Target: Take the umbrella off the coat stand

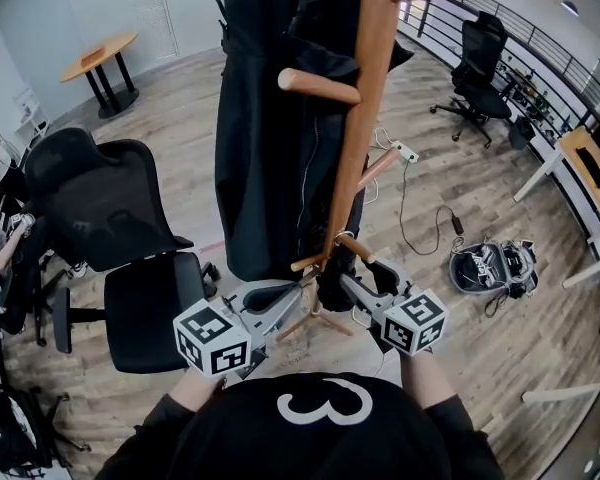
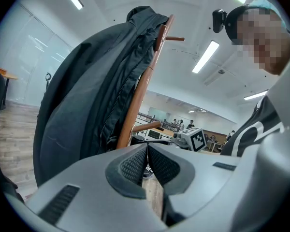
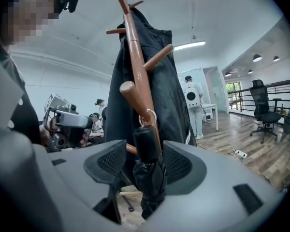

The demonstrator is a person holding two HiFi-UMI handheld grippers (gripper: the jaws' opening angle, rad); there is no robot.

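We hold the left gripper (image 2: 146, 162) with its fingers (image 2: 133, 167) pressed together on nothing, beside the coat stand (image 2: 137, 105). The black umbrella (image 3: 150, 178) hangs from a low peg (image 3: 132, 96), between our right gripper's (image 3: 144, 162) widely spread fingers, ungripped.

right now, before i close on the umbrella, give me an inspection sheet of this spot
surface: wood floor, no table under the job
job's things: coat stand upright; folded black umbrella hangs by its ring from a low peg; black coat drapes the stand
clutter: dark gear bundle on the floor at right
grippers: left tongs shut, empty; right tongs open, umbrella handle between the pads, not pressed
cables: power strip and loose cable on the floor beyond the stand
surroundings: office chair at left, round table far off, railing at right
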